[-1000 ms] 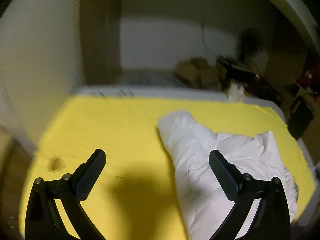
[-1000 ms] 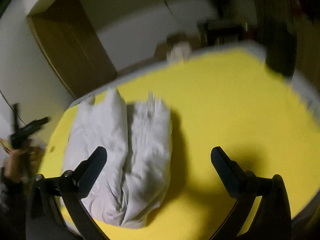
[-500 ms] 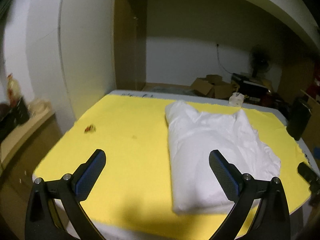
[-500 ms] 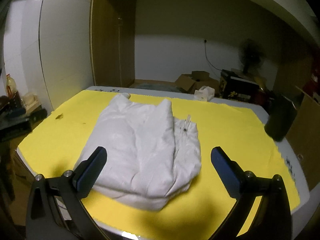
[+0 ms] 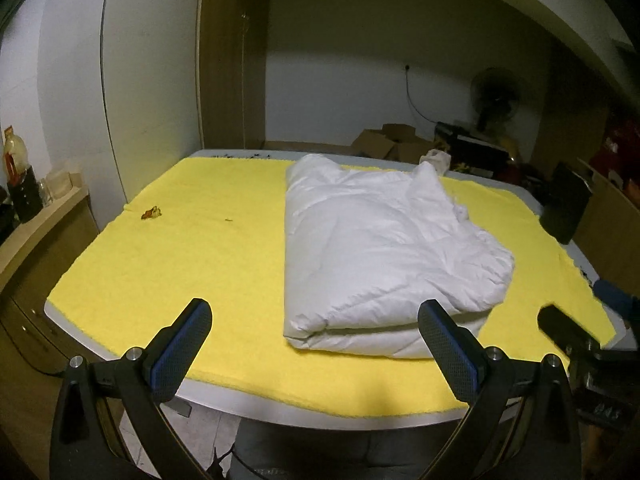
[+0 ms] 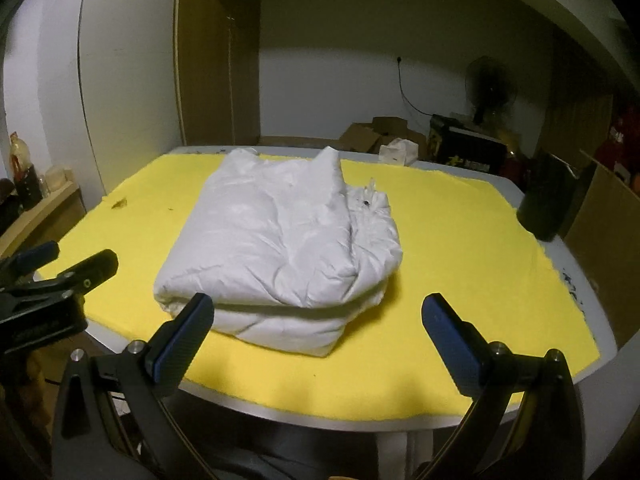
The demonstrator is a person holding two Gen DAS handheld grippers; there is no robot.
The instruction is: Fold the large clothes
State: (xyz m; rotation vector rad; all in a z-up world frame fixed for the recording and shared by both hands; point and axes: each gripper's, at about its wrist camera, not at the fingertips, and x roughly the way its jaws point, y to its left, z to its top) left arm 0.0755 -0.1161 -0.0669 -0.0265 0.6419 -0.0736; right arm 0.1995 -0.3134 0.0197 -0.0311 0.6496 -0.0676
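A white padded garment (image 5: 376, 248) lies folded in a thick bundle on the yellow cloth (image 5: 192, 248) that covers the table. It also shows in the right wrist view (image 6: 280, 248). My left gripper (image 5: 316, 344) is open and empty, held back off the table's near edge, in front of the bundle's left side. My right gripper (image 6: 320, 340) is open and empty, also back from the near edge, facing the bundle's front. Each gripper shows at the edge of the other's view.
A small brown scrap (image 5: 151, 213) lies on the cloth at the left. A black cylinder (image 6: 544, 208) stands at the table's right edge. A wooden counter (image 5: 36, 224) with bottles is at the left. Cardboard boxes (image 5: 384, 144) and a fan (image 5: 496, 96) are behind.
Both grippers have pulled back and up from over the cloth to beyond the table's near edge. The garment lies folded and still. Both stayed open.
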